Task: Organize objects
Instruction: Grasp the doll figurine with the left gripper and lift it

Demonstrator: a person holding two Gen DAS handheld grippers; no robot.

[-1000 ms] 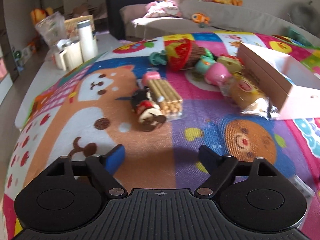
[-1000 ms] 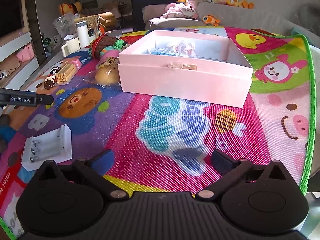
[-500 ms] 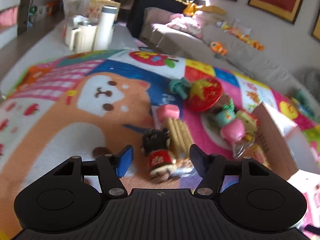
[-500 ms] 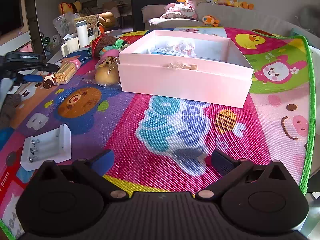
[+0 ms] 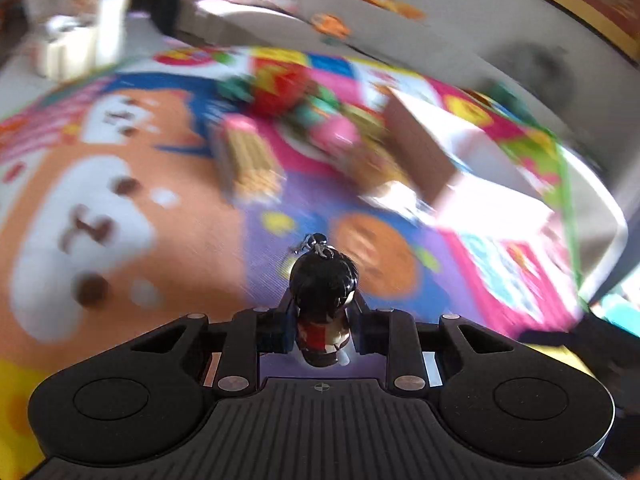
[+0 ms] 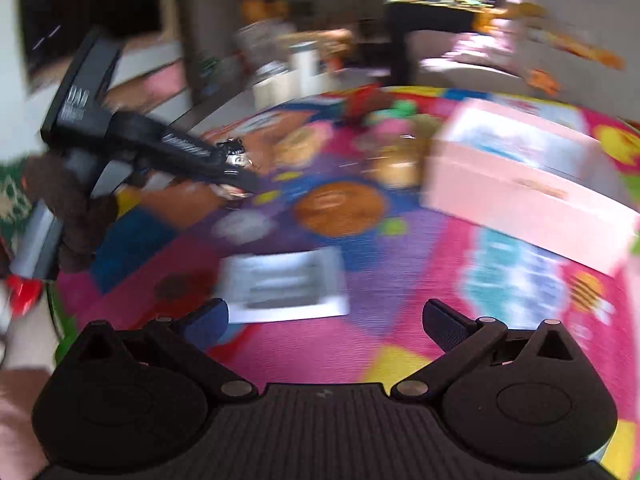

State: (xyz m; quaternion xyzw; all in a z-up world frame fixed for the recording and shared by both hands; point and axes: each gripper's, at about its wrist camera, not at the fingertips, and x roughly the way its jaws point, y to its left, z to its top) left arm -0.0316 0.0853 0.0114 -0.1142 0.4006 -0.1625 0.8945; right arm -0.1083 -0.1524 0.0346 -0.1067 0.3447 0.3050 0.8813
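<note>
My left gripper [image 5: 323,320] is shut on a small black-haired doll keychain [image 5: 323,292] and holds it above the colourful play mat [image 5: 120,216]. The same doll [image 6: 236,156] shows in the right wrist view, held in the left gripper [image 6: 240,178]. My right gripper [image 6: 324,320] is open and empty, just above the mat, with a white battery holder [image 6: 284,284] right ahead of it. The pink box [image 6: 524,184] stands to the right; it also shows in the left wrist view [image 5: 440,160]. Both views are blurred by motion.
A biscuit-stick pack [image 5: 248,160], a red strawberry toy [image 5: 280,88], a pink toy [image 5: 340,136] and wrapped snacks lie beside the box. White cups and a bottle [image 5: 108,28] stand off the mat at the far left. A sofa [image 5: 360,20] is behind.
My left gripper closed on the doll and lifted it off the mat, swinging right. My right gripper moved left toward the battery holder and stays open.
</note>
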